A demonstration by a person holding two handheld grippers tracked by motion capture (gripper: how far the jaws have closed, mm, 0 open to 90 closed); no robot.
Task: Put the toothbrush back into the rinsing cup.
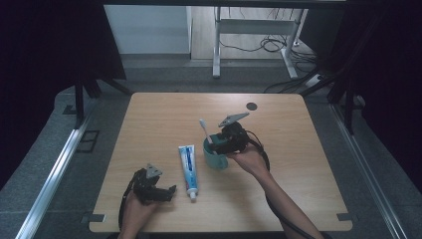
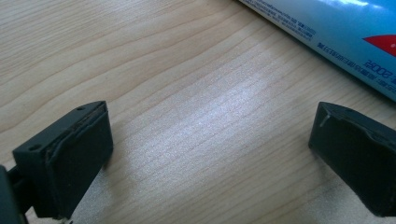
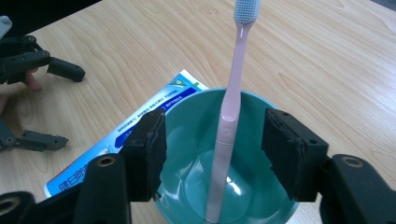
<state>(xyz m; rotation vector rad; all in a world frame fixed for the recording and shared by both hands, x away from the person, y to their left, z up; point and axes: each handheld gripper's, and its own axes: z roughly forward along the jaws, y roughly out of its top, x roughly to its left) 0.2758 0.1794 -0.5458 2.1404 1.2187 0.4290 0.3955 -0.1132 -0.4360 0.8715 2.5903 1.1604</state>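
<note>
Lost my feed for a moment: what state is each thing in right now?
Pink plastic toothbrush: standing in the cup, head up, leaning on the rim, free of the jaws.
Teal plastic cup: upright.
Blue-and-white toothpaste tube: lying flat, capped.
Left gripper: open, empty.
Right gripper: open, astride the toothbrush.

Left tongs (image 1: 166,191) gaping, right tongs (image 3: 215,149) parted, angled down

Glossy plastic cup (image 3: 187,121), smooth pink plastic toothbrush (image 3: 232,107), shiny tube (image 1: 188,167), matt wood-grain table (image 1: 278,129)
</note>
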